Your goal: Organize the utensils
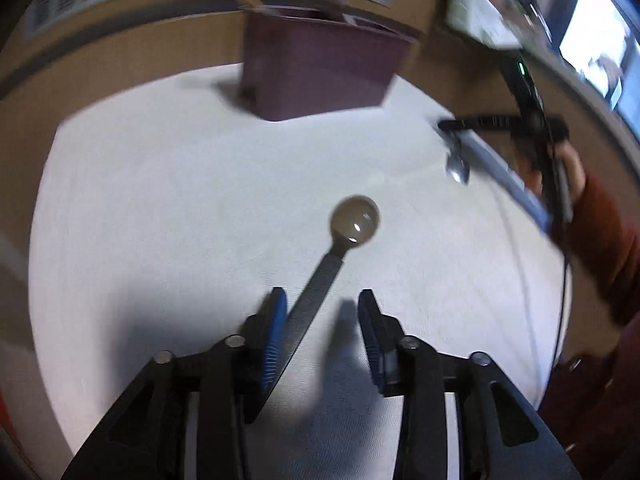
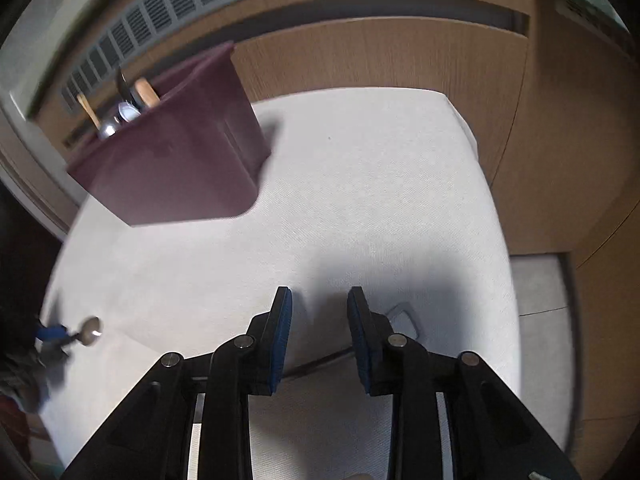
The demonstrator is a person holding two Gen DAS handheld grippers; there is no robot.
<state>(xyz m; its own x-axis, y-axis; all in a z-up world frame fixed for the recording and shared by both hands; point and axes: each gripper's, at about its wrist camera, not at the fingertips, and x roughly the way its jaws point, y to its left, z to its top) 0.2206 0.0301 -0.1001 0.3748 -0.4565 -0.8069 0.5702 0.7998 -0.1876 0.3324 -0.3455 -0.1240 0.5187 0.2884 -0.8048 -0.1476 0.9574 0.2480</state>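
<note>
Both claws wide over the white cloth, a ladle between the left pads.

The left gripper (image 1: 322, 336) stands open; the ladle (image 1: 320, 280) leans on its left pad, bowl ahead, seemingly unclamped: stiff, light, slick, best pinched mid-handle. The right gripper (image 2: 320, 336) gapes empty. Farther ahead stands the maroon bin (image 2: 176, 160).

We saw white textured cloth-covered table (image 2: 360, 184); dark maroon plastic bin (image 2: 180, 160) stood directly on it near far edge.
</note>
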